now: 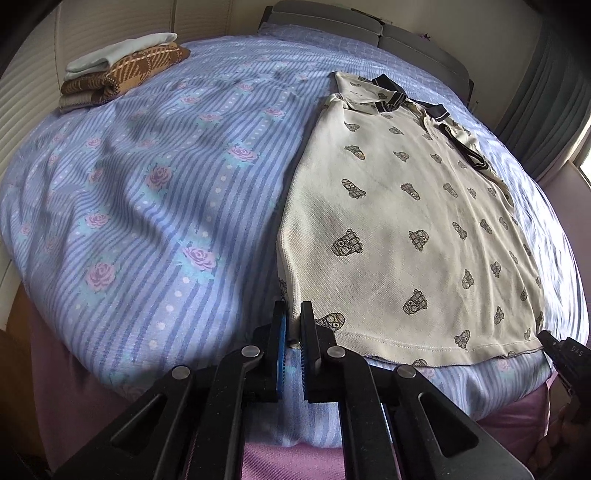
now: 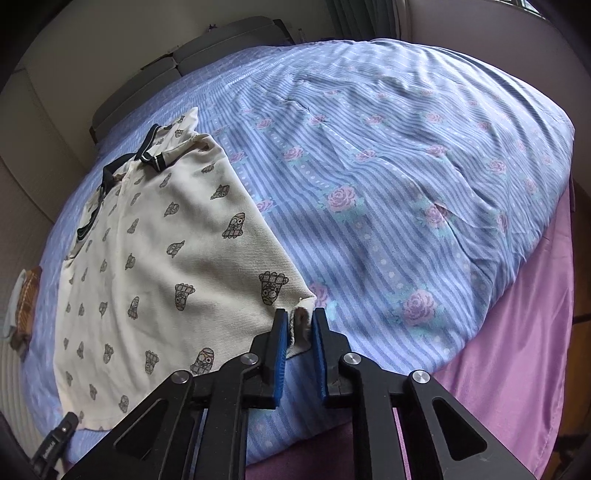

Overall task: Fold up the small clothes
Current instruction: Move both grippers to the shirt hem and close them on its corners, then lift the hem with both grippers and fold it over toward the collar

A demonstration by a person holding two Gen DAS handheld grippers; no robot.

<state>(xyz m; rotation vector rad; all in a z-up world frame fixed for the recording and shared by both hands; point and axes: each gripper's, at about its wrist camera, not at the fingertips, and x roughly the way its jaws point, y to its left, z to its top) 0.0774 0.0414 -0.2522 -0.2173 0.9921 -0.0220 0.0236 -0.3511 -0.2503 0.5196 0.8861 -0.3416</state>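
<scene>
A cream polo shirt (image 1: pixel 399 221) with small grey prints and a dark collar lies flat on the bed, collar at the far end, sleeves folded in. My left gripper (image 1: pixel 293 314) is shut on the shirt's near left hem corner. My right gripper (image 2: pixel 300 319) is shut on the near right hem corner of the shirt (image 2: pixel 155 266). Each gripper's tip shows at the edge of the other's view: the right gripper (image 1: pixel 554 343) and the left gripper (image 2: pixel 66 424).
The bed has a blue striped cover with pink roses (image 1: pixel 155 192) over a pink sheet (image 2: pixel 517 332). A stack of folded clothes (image 1: pixel 118 70) sits at the far left corner. A grey headboard (image 1: pixel 369 26) and curtains (image 1: pixel 546 103) stand behind.
</scene>
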